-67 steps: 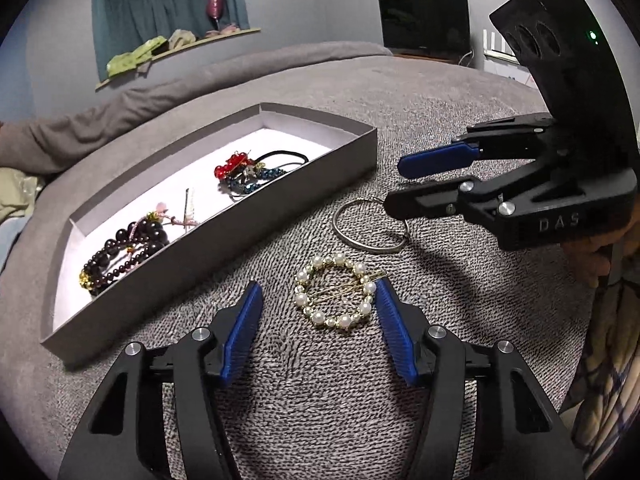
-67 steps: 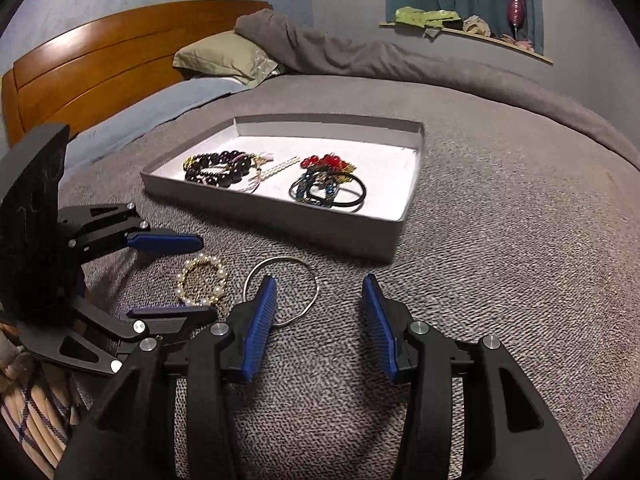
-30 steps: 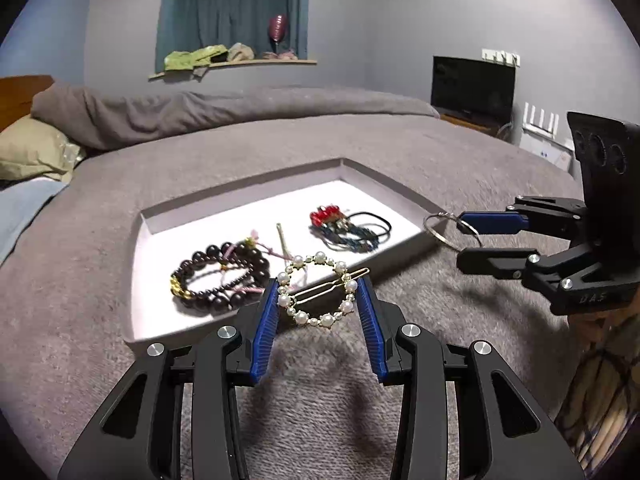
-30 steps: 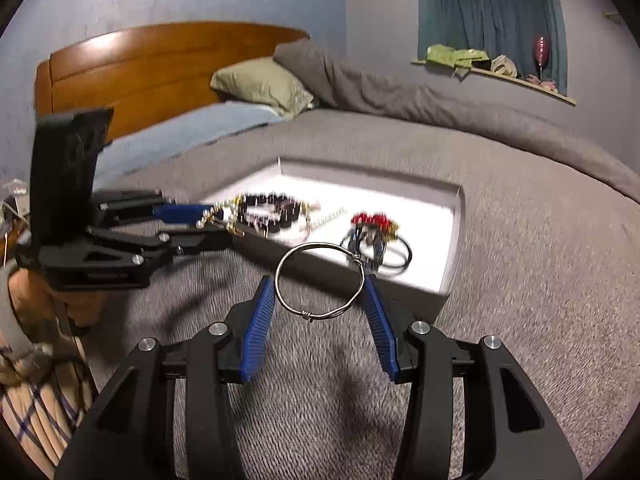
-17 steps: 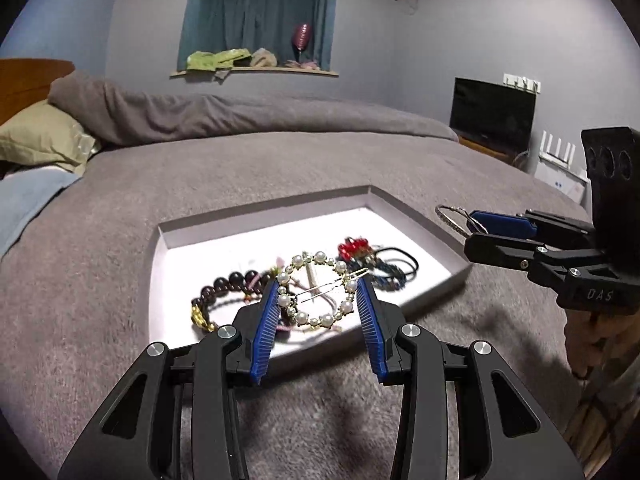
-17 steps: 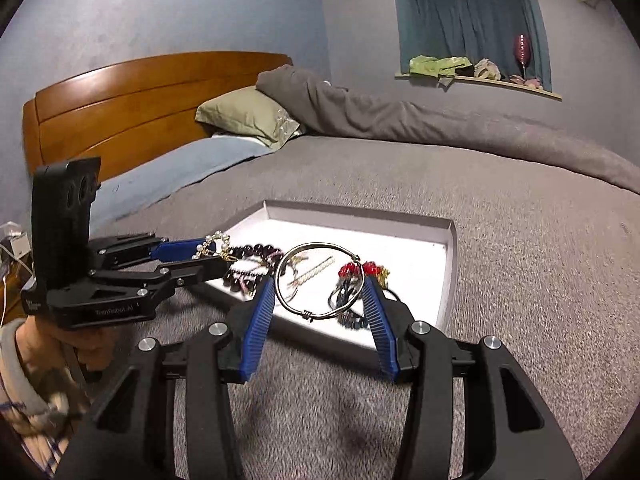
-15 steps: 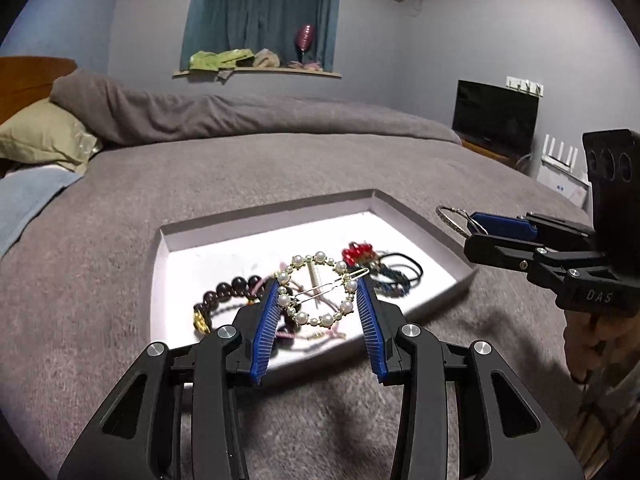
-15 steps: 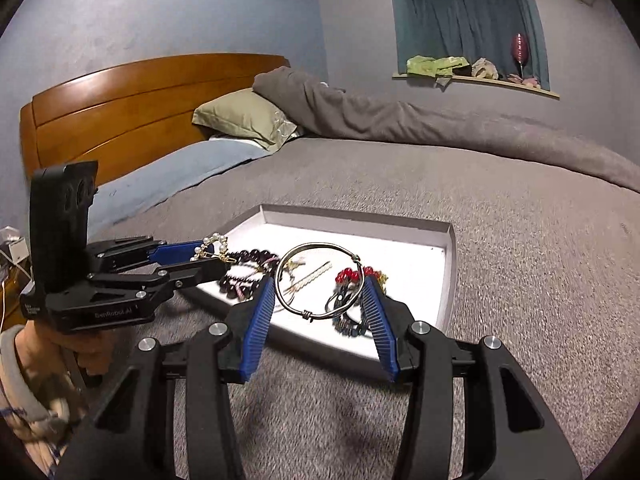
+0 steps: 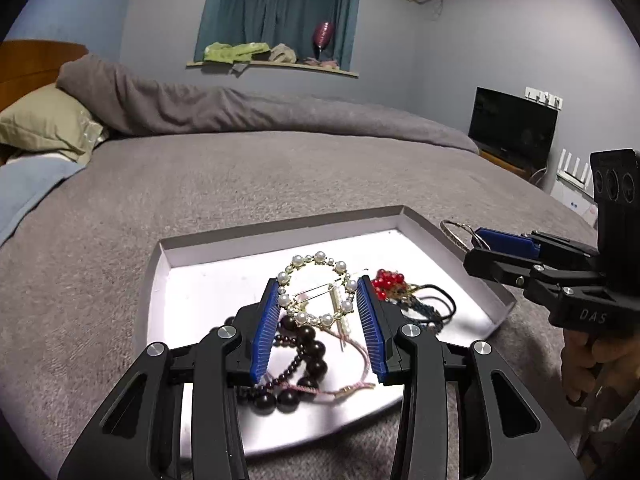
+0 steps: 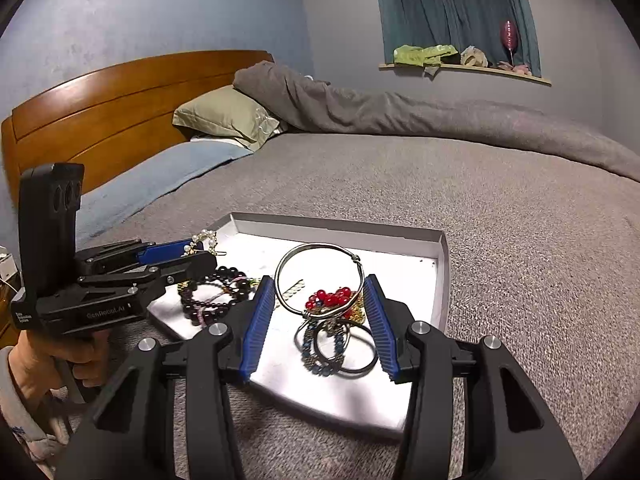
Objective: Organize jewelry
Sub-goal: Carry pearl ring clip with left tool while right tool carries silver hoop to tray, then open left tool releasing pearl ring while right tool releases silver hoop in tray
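My left gripper (image 9: 318, 294) is shut on a round pearl hair clip (image 9: 316, 290) and holds it above the grey tray (image 9: 420, 220) with its white floor. My right gripper (image 10: 320, 294) is shut on a thin silver bangle (image 10: 318, 278) and holds it over the same tray (image 10: 340, 234). In the tray lie a dark bead bracelet (image 9: 304, 356), a red bead cluster (image 9: 386, 278) and dark hair ties (image 10: 340, 346). The right gripper with the bangle (image 9: 460, 230) shows in the left wrist view at the tray's right edge. The left gripper (image 10: 196, 250) shows in the right wrist view.
The tray sits on a grey bed cover (image 9: 240, 184). A green pillow (image 10: 228, 116), a wooden headboard (image 10: 120, 96) and a rolled grey duvet (image 10: 360, 108) lie beyond. A TV (image 9: 512, 124) stands at the right.
Both grippers have moved forward with their pieces, from beside the tray to over its inside. The tray now fills more of both views.
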